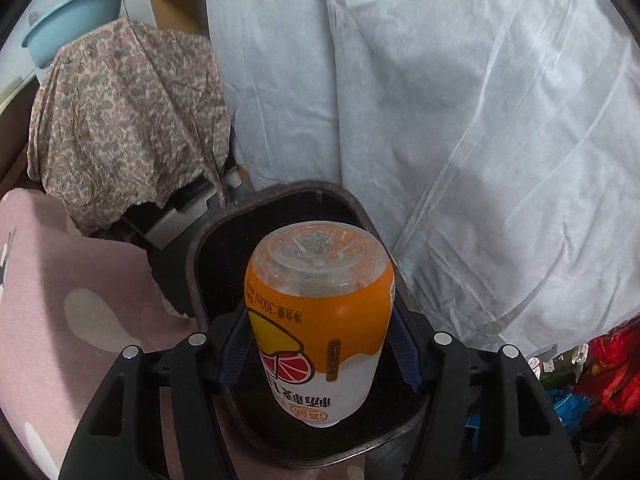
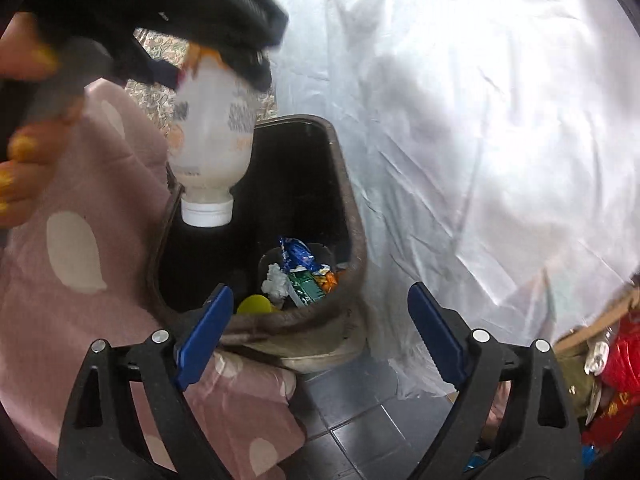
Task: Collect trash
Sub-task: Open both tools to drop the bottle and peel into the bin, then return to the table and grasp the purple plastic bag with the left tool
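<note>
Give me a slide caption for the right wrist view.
Left gripper holds bottle cap-down over trash bin; right gripper open, empty.

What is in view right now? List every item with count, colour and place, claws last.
bottle: one, orange and white, held cap-down over the bin
trash bin: one, dark brown, on the floor against the white sheet
wrappers: several, blue, green, orange, white, at the bin's bottom
yellow lid: one, in the bin by its near rim
white sheet: one, draped behind the bin
pink cover: one, pale spots, left of the bin
floral cloth: one, draped, far left
basin: one, light blue, above the cloth
left claw: shut on the bottle
right claw: open, empty, near the bin's rim
</note>
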`<action>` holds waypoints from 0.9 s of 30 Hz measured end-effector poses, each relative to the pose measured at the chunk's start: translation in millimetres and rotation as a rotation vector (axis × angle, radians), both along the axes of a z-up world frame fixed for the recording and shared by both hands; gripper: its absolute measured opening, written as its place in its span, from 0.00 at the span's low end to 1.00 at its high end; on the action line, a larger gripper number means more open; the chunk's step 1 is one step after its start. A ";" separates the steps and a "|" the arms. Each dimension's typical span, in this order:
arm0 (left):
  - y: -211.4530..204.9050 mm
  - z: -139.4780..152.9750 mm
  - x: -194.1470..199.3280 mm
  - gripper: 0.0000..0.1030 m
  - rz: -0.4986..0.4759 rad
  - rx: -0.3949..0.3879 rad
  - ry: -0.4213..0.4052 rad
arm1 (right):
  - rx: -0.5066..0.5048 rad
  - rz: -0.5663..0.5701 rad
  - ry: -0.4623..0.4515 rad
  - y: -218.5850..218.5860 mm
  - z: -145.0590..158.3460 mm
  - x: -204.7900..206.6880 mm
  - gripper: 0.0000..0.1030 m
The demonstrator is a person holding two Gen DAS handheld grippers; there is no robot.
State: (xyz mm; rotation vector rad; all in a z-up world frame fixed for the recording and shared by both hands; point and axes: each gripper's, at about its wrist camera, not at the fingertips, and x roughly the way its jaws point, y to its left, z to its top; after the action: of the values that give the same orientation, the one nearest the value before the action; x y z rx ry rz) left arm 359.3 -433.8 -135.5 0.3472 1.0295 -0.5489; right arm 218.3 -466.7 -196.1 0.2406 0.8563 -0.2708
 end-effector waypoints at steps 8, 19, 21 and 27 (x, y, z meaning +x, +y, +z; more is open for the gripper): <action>-4.8 -24.9 6.0 0.77 0.035 0.091 0.070 | 0.021 -0.046 -0.022 -7.0 3.3 -31.6 0.86; 23.6 29.4 -33.0 0.88 -0.062 0.009 -0.079 | 0.013 -0.034 -0.067 -8.7 23.4 -50.4 0.86; 36.1 42.3 -43.2 0.89 -0.076 -0.019 -0.106 | 0.014 -0.027 -0.075 -4.0 28.7 -50.9 0.86; 88.2 77.1 -69.5 0.94 -0.100 -0.082 -0.191 | 0.022 0.042 -0.118 17.6 53.5 -50.3 0.86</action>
State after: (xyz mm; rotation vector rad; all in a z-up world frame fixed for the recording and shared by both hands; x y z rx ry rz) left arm 289.8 -345.6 -58.3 0.3725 0.8062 -0.6338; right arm 167.9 -449.2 -142.6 0.2567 0.7467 -0.2060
